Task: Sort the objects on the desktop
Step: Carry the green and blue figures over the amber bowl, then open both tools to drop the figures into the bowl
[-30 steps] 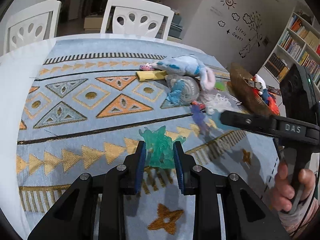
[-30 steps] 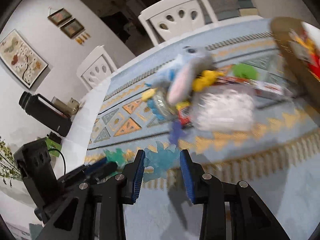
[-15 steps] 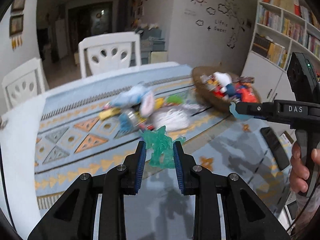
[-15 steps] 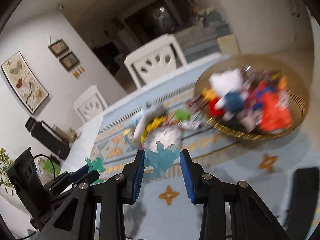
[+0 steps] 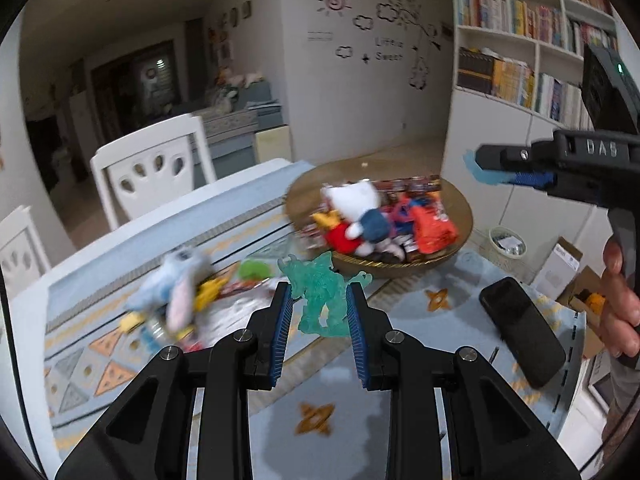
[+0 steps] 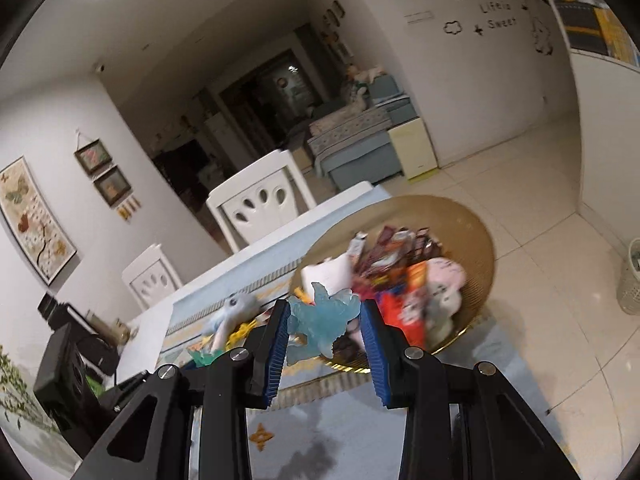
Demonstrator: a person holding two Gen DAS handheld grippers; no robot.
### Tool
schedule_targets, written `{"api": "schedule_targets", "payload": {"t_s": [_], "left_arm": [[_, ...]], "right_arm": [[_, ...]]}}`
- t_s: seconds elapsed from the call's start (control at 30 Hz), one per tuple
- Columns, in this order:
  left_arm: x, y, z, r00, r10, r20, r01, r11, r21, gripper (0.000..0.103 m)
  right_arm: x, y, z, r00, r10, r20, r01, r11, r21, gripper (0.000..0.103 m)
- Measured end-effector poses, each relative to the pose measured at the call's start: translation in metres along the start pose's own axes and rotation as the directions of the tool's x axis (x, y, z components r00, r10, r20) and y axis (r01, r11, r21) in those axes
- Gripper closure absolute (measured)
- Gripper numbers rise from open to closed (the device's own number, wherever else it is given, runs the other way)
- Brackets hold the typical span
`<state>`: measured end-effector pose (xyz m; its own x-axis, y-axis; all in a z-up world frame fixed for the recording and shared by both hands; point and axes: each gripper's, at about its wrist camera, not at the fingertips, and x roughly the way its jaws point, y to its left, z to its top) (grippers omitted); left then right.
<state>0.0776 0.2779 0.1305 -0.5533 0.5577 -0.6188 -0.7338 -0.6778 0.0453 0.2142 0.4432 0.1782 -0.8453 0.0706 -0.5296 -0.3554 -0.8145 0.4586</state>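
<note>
My left gripper (image 5: 319, 312), black with blue ribbed pads, grips a translucent green plastic figure (image 5: 322, 295); my right gripper (image 6: 325, 331) has a translucent pale-blue figure (image 6: 323, 320). Far right is a golden round basket (image 5: 460, 204). Below lies a light-blue tablecloth with orange triangles (image 5: 100, 364).

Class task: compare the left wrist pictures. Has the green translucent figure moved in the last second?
Yes. The green figure, clamped in the left gripper, has been lifted off the patterned tablecloth and carried rightward toward the golden basket, now just beyond it.
</note>
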Motion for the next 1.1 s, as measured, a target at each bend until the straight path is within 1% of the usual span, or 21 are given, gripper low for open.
{"api": "schedule_targets", "payload": {"t_s": [0.1,0.2,0.27,0.37,0.5,0.63,0.7,0.73,0.77,0.8,0.83,0.87,0.9,0.97,1.03,1.1], "left_arm": [[0.018,-0.019,0.01,1.0,-0.021,-0.006,0.021,0.999,0.031,0.078],[0.035,-0.029,0.025,0.999,-0.041,0.0,0.041,0.998,0.043,0.078],[0.043,-0.031,0.041,0.998,-0.061,0.016,0.061,0.998,0.031,0.078],[0.058,-0.027,0.067,0.992,-0.118,0.034,0.118,0.993,-0.009,0.078],[0.079,-0.026,0.087,0.988,-0.148,0.052,0.151,0.988,-0.039,0.078],[0.104,-0.024,0.101,0.983,-0.171,0.059,0.175,0.982,-0.071,0.078],[0.114,-0.018,0.104,0.98,-0.19,0.067,0.196,0.976,-0.095,0.077],[0.119,-0.016,0.105,0.975,-0.209,0.078,0.216,0.97,-0.108,0.077],[0.125,-0.013,0.105,0.97,-0.226,0.085,0.235,0.965,-0.116,0.073],[0.131,-0.011,0.106,0.968,-0.237,0.078,0.246,0.961,-0.128,0.063],[0.136,-0.008,0.106,0.968,-0.242,0.065,0.249,0.958,-0.144,0.059],[0.139,-0.004,0.104,0.967,-0.248,0.057,0.254,0.954,-0.161,0.052],[0.141,0.0,0.102,0.963,-0.265,0.058,0.271,0.945,-0.184,0.05],[0.14,0.008,0.098,0.954,-0.293,0.069,0.301,0.93,-0.213,0.05],[0.14,0.01,0.095,0.953,-0.299,0.057,0.304,0.927,-0.222,0.05],[0.134,0.013,0.091,0.956,-0.292,0.043,0.294,0.929,-0.226,0.05]], "right_arm": [[0.002,-0.017,0.009,1.0,-0.007,0.004,0.007,1.0,0.021,0.068],[0.009,-0.028,0.016,1.0,-0.013,0.006,0.013,0.999,0.041,0.068],[0.014,-0.035,0.021,1.0,-0.018,0.005,0.018,0.998,0.054,0.068],[0.024,-0.04,0.027,1.0,-0.031,0.004,0.031,0.998,0.063,0.068],[0.039,-0.042,0.038,0.999,-0.048,0.013,0.047,0.997,0.067,0.068],[0.055,-0.036,0.049,0.997,-0.072,0.026,0.071,0.996,0.056,0.068],[0.063,-0.033,0.053,0.993,-0.11,0.033,0.109,0.993,0.038,0.068],[0.068,-0.033,0.055,0.989,-0.148,0.021,0.147,0.989,0.025,0.068],[0.074,-0.034,0.056,0.986,-0.167,-0.003,0.167,0.986,0.017,0.067],[0.077,-0.037,0.055,0.988,-0.153,-0.017,0.153,0.988,0.026,0.067],[0.078,-0.041,0.054,0.989,-0.142,-0.027,0.143,0.989,0.04,0.065],[0.077,-0.043,0.052,0.99,-0.137,-0.031,0.138,0.989,0.052,0.063],[0.076,-0.045,0.051,0.99,-0.135,-0.03,0.137,0.989,0.057,0.06],[0.072,-0.047,0.05,0.99,-0.135,-0.026,0.137,0.989,0.057,0.059],[0.066,-0.047,0.048,0.992,-0.12,-0.031,0.122,0.991,0.064,0.059],[0.057,-0.044,0.044,0.995,-0.089,-0.04,0.092,0.993,0.071,0.059]]}}
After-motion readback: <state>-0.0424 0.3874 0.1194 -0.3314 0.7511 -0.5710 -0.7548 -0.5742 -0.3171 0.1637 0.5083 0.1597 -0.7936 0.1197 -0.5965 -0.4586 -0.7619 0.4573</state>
